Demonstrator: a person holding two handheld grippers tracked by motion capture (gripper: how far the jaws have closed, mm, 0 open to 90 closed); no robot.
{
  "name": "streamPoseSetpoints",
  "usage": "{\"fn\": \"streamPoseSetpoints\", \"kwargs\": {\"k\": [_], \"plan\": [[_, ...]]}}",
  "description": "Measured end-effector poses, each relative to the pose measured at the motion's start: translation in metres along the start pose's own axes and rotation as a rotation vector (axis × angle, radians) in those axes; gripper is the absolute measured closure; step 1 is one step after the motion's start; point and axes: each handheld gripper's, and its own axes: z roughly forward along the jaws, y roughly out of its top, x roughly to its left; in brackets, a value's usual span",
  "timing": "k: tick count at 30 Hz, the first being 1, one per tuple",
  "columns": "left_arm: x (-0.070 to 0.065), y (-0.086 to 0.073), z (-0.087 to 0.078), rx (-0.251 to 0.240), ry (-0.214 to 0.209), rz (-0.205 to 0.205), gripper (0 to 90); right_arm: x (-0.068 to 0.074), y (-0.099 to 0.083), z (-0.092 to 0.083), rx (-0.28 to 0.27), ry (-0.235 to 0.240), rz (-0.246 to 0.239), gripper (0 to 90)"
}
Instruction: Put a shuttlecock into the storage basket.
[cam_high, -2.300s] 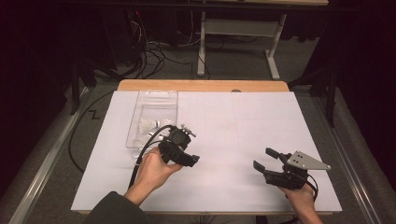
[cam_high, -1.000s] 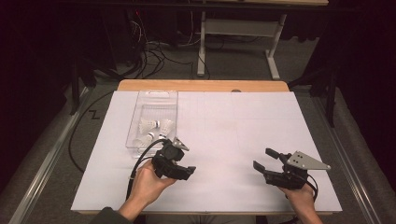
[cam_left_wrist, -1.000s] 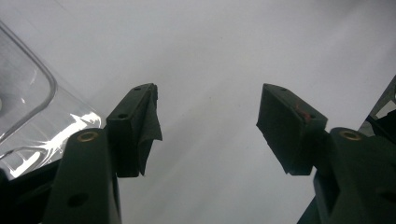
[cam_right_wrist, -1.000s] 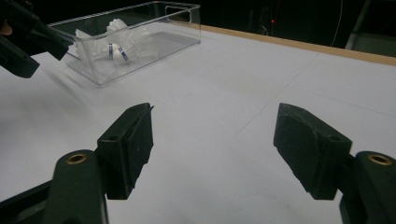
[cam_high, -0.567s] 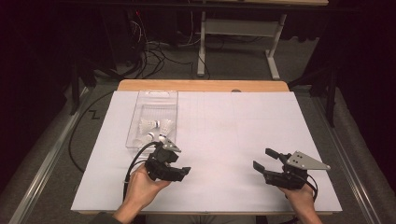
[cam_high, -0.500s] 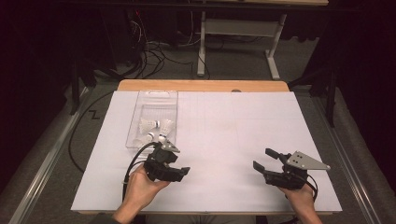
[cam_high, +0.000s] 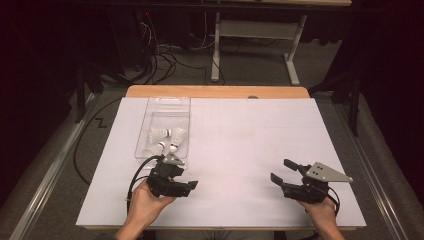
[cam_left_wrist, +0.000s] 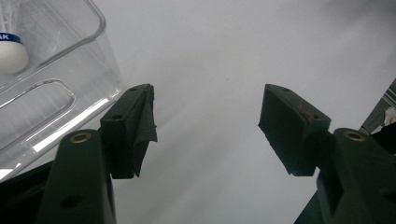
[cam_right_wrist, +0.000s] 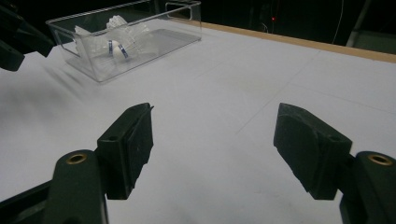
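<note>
The left gripper (cam_high: 189, 186) is seen in the lower left of the high view, held in the person's left hand (cam_high: 142, 204) just below the near end of the clear plastic box (cam_high: 150, 131). In the left gripper view its jaws are spread wide, and nothing is seen between the pads (cam_left_wrist: 142, 128) but bare white table sheet (cam_left_wrist: 210, 93); the jaws have just been opening a little further, with nothing held or touched. The corner of the box is noted at the upper left of that view, just beside the left jaw, with the white cork of one shuttlecock (cam_left_wrist: 11, 53) visible through its wall. In the high view two shuttlecocks (cam_high: 167, 137) are recorded lying side by side inside the box, toward its near end, corks pointing toward the bottom of the frame. The right gripper (cam_high: 282, 175) is seen in the lower right of the high view, in the right hand (cam_high: 320, 212), well apart from the box and the left gripper. In the right gripper view its jaws are likewise wide apart over the bare sheet, gripping nothing; the box with the shuttlecocks is seen far off at upper left.
</note>
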Motion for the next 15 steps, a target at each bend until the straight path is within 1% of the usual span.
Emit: {"fn": "streamPoseSetpoints", "kwargs": {"k": [3, 8, 12, 15], "plan": [[0.002, -0.003, -0.002, -0.015, 0.011, 0.0, 35.0, 0.0, 0.0, 0.0, 0.001, 0.001, -0.001, 28.9], [0.006, -0.008, -0.004, -0.034, 0.004, -0.019, 34.8, 0.0, 0.0, 0.0, 0.002, 0.0, -0.001, 28.9], [0.008, -0.012, -0.007, -0.058, 0.01, -0.025, 34.7, 0.0, -0.001, 0.001, 0.003, 0.0, 0.0, 28.9], [0.009, -0.016, -0.01, -0.086, 0.015, -0.035, 34.3, 0.001, -0.001, 0.001, 0.004, 0.0, 0.0, 28.9]]}}
